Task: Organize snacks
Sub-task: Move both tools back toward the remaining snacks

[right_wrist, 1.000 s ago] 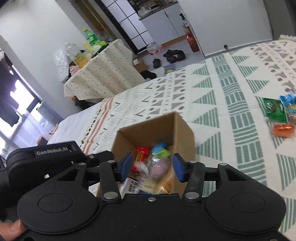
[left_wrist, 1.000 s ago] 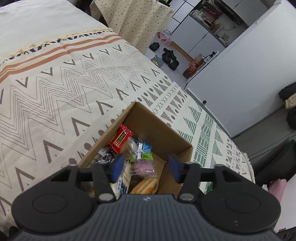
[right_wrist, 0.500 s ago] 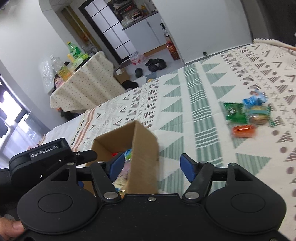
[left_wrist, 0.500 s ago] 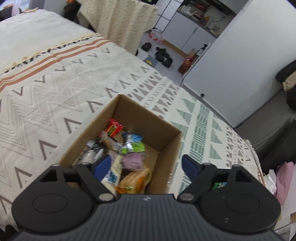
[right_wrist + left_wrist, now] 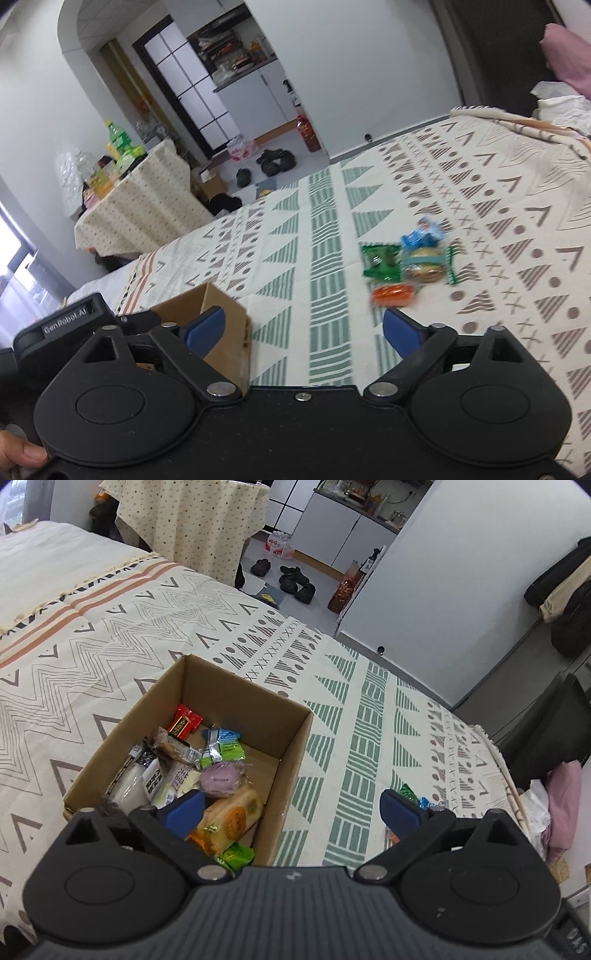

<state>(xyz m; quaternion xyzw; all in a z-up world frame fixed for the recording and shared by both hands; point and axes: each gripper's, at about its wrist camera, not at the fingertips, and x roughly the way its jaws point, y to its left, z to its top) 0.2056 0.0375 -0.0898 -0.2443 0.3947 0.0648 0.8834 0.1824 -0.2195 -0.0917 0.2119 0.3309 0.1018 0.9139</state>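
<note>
An open cardboard box (image 5: 295, 738) sits on the patterned bedspread and holds several wrapped snacks, among them a red packet (image 5: 184, 722), a purple one (image 5: 221, 778) and an orange-yellow one (image 5: 232, 818). My left gripper (image 5: 291, 808) is open and empty above the box's near right corner. My right gripper (image 5: 303, 330) is open and empty, to the right of the box (image 5: 221, 325). Loose snacks lie on the bedspread ahead of it: a green packet (image 5: 382, 262), a blue one (image 5: 423, 232), a round biscuit pack (image 5: 424, 266) and an orange one (image 5: 393, 294).
The bedspread (image 5: 354, 716) ends at an edge beyond the box, with floor, shoes (image 5: 295, 583) and white cabinets behind. A cloth-covered table (image 5: 140, 206) with bottles stands past the bed. A pink pillow (image 5: 561, 801) lies at the right.
Both grippers opened wide and drew back from the box. The right gripper swung right towards the loose snacks; the left pulled up and right, showing more of the box.
</note>
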